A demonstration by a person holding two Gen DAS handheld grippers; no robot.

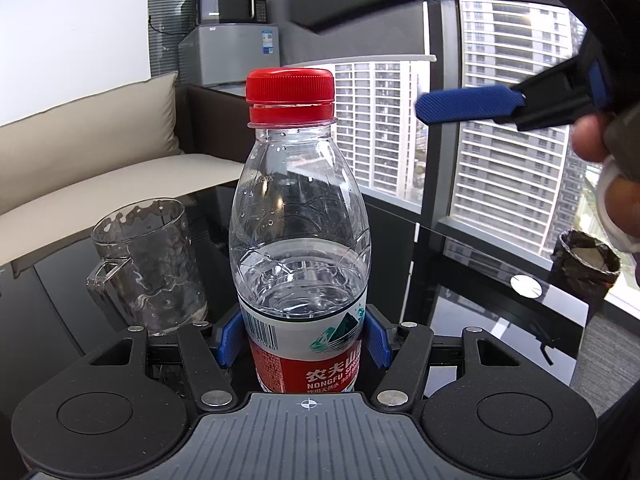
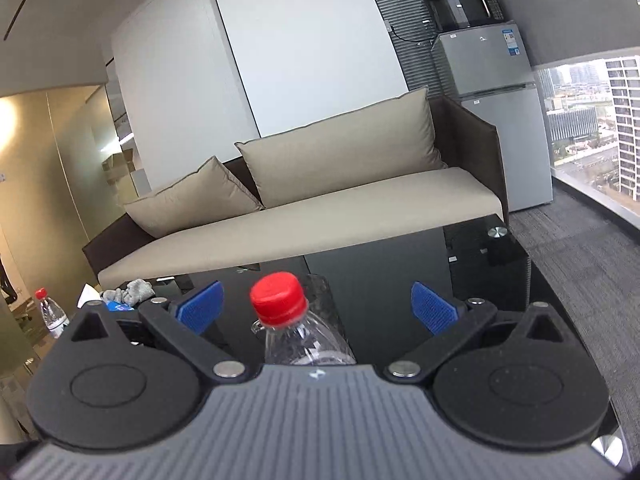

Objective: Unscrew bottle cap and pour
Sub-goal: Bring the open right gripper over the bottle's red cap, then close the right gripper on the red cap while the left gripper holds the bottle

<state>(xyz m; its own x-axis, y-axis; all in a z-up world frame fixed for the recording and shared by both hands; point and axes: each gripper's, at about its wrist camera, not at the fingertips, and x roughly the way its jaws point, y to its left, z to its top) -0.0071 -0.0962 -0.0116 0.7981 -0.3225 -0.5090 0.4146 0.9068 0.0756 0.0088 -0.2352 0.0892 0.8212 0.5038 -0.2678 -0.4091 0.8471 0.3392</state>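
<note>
At centre frame of the left wrist view, your left hand-held gripper (image 1: 302,346) is clamped on the labelled waist of a clear plastic water bottle (image 1: 298,240), upright, its red ribbed screw cap (image 1: 290,87) still on. Lower left: clear handled glass mug (image 1: 148,264) on the glossy black surface (image 1: 460,280), just beside the bottle. Upper right: your right hand-held gripper (image 2: 318,308), blue pads apart, either side of the cap without touching it.

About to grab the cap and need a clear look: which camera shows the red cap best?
The left wrist view: the red cap is sharp, side-on, fully visible atop the bottle. The right wrist view shows it smaller, slightly blurred, between the open right gripper fingers.
</note>
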